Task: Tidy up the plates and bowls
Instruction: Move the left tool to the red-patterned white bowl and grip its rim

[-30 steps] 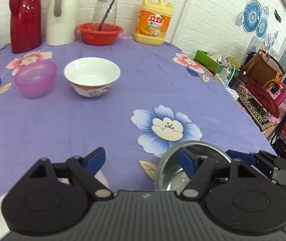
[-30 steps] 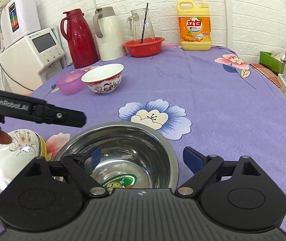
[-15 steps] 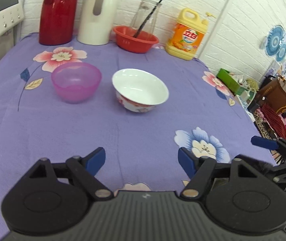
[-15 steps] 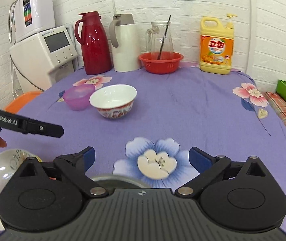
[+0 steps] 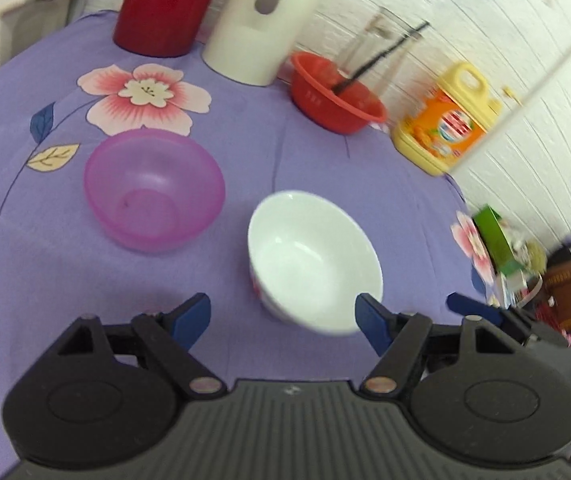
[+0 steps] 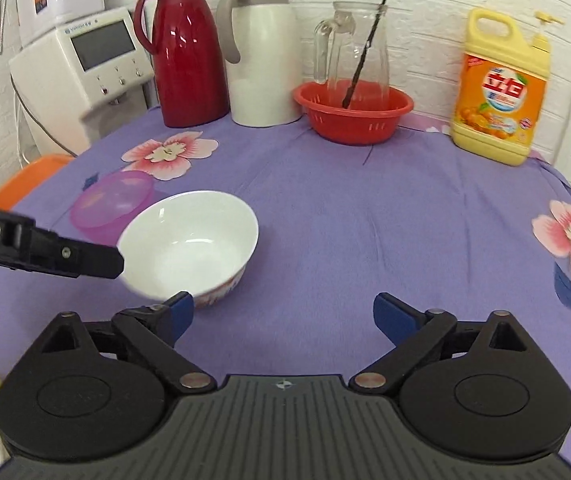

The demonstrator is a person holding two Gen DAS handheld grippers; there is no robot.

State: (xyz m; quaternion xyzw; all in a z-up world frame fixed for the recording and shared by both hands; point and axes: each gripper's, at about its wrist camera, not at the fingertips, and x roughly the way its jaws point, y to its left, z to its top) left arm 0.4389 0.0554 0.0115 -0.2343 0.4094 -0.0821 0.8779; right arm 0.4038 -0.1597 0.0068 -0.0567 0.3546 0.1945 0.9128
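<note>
I am bringing both spread, empty tools, left tool (image 5: 283,320) and right tool (image 6: 283,312), away from the steel bowl toward the white bowl (image 5: 313,260) now sitting just ahead on the counter (image 6: 345,216), beside the pink bowl (image 5: 153,188).

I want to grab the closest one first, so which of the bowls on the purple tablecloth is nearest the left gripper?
The white ceramic bowl, just ahead of the open left gripper. The translucent pink plastic bowl and red plastic basket bowl sit farther back.
</note>
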